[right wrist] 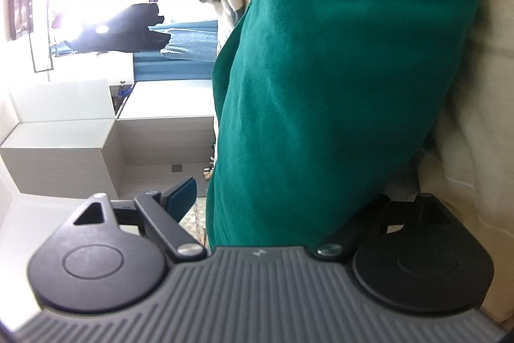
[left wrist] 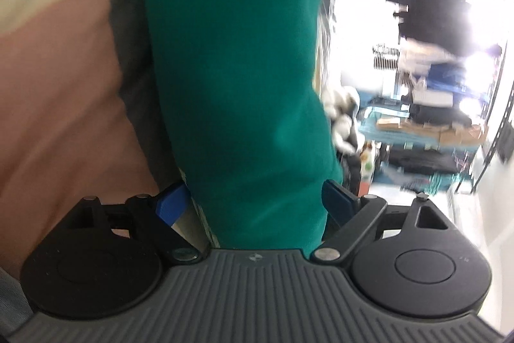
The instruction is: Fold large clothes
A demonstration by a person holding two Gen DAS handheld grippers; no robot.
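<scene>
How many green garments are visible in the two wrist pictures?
1, as far as can be told: the green garment fills the space between the left gripper's fingers, and the right gripper shows green cloth too, probably the same piece. Others may be hidden.

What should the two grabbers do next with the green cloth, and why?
Probably lower the green garment onto the bedding and smooth it flat. It fills the space between the fingers of the left gripper and the right gripper, bunched thick. Whether the pads press on it, I cannot tell; a neat fold likely needs it spread out first.
</scene>
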